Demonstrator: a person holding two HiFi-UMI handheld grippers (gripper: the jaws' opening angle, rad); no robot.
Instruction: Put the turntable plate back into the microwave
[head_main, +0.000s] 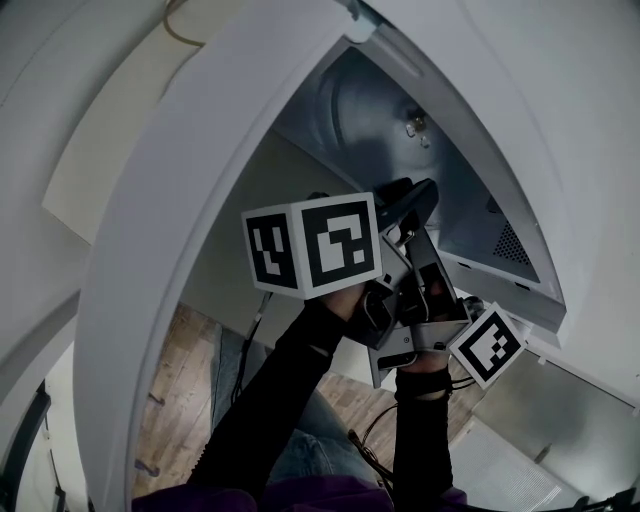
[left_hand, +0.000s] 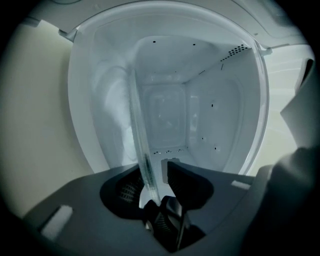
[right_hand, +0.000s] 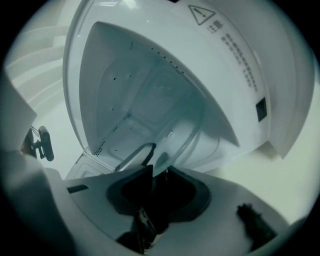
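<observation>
Inventory: one white microwave oven, its cavity open toward both grippers; one round clear glass turntable plate; two grippers; two black-and-white marker cubes, one per gripper, the left's and the right's; two black sleeves, left and right. On the left gripper the jaws are apart with the plate between them. The plate is seen edge-on and runs straight ahead from the throat of the jaws into the cavity. It lies against the left pad, and a thin pale gap shows between it and the right pad, so there is no clamp. On the right gripper the jaws are also apart. The same plate dips its rim in between the two tips, and neither pad is seen pressing on it. From this gripper the plate fans ahead and to the right, inside the cavity mouth. Whether the plate rests on the cavity floor cannot be told. One patch of small vent holes sits up and right of the left gripper, on the cavity wall. One warning-triangle label sits on the white face above and right of the right gripper. In the head view both grippers are close together just before the opening, with wood-plank floor down and left of the left gripper.
</observation>
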